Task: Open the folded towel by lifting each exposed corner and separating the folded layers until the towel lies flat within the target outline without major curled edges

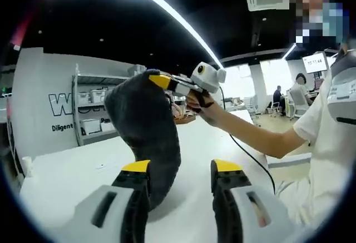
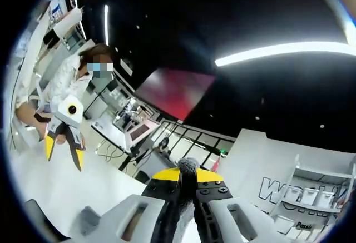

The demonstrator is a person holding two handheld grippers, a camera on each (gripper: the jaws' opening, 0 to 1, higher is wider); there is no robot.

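Up at twelve o'clock in the left gripper view, the right gripper (image 1: 158, 80) pinches a corner of the dark grey fuzzy towel (image 1: 146, 137) between its yellow-tipped fingers, lifting it off the white surface (image 1: 67, 170). The cloth hangs down in a thick curved fold, its lower end reaching the surface beside the left gripper (image 1: 182, 172), whose fingers stand spread apart with nothing between them. In the right gripper view, the right gripper's (image 2: 187, 175) fingers press together on a grey tuft of towel (image 2: 188, 167), and the left gripper (image 2: 64, 148) hangs spread at nine o'clock.
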